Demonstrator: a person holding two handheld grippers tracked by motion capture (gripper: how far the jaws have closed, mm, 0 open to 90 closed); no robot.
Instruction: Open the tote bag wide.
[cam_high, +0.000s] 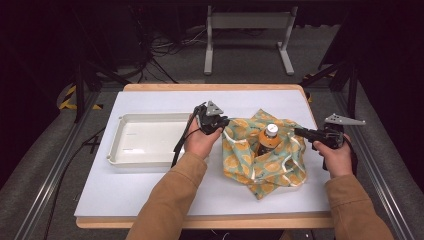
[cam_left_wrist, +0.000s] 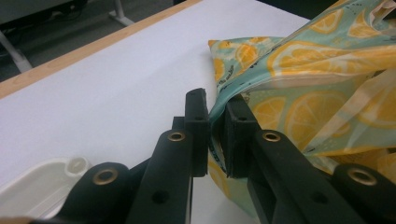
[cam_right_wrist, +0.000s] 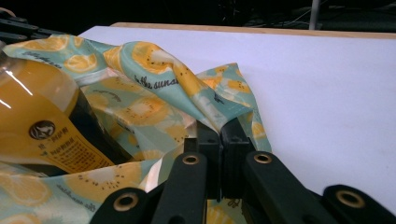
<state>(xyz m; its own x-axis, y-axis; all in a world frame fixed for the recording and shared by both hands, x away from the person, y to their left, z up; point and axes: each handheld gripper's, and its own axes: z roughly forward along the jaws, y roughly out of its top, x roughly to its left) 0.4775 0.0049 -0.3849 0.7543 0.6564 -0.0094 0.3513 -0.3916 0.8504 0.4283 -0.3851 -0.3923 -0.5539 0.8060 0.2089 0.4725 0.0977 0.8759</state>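
My left gripper (cam_high: 224, 121) is pinched tight on the edge of the lemon bag (cam_high: 265, 152). In the left gripper view the two black jaws squeeze a thin fold of the bag (cam_left_wrist: 327, 79) between them, with just the cloth in the gap. My right gripper (cam_high: 299, 131) bites the other side of the bag the same way, and in the right gripper view its jaws are pressed together on the bag (cam_right_wrist: 154, 79) rim.

I can read words on the bag there: "the sunsh" in dark curly letters (the rest bends away). The bag is green-blue with yellow lemon slices.

Inside the bag stands a bottle (cam_high: 268, 140) of orange drink with a white cap. Its dark label (cam_right_wrist: 70, 149) has a round badge and small writing, too tiny for me to read.

The bag sits on the white table (cam_high: 150, 195), between my two grippers, held open at the top. A white tray (cam_high: 145, 142) lies just to the left of my left hand (cam_high: 200, 142).
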